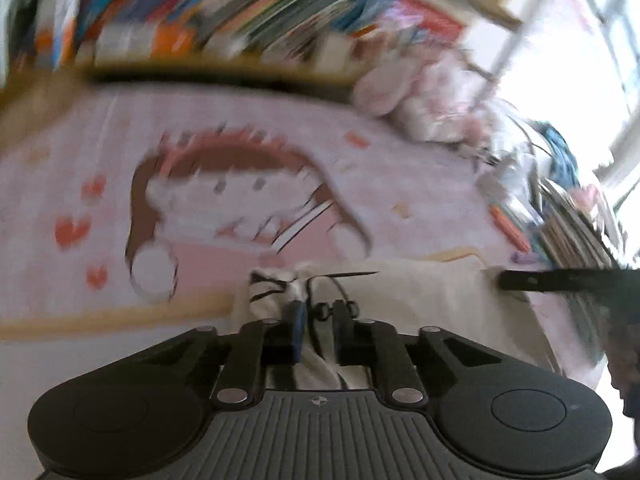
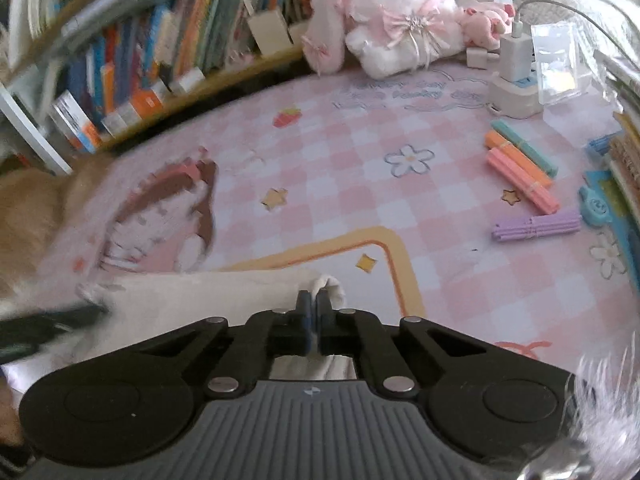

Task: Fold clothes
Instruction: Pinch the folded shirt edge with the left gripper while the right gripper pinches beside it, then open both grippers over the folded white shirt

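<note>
A cream white garment with black print (image 1: 420,292) is stretched between my two grippers over the pink checked mat (image 2: 400,208). My left gripper (image 1: 318,312) is shut on a bunched edge of it, with cloth filling the gap between the fingers. My right gripper (image 2: 314,308) is shut on the other edge of the garment (image 2: 208,292), a small roll of cloth sticking out past the tips. The right gripper's finger shows at the right of the left wrist view (image 1: 560,280). The left wrist view is blurred by motion.
A low bookshelf (image 2: 132,60) runs along the far side. A white and pink plush rabbit (image 2: 396,16), a charger block (image 2: 514,80), pastel markers (image 2: 520,164) and stacked books (image 2: 624,172) lie on the mat's far and right sides.
</note>
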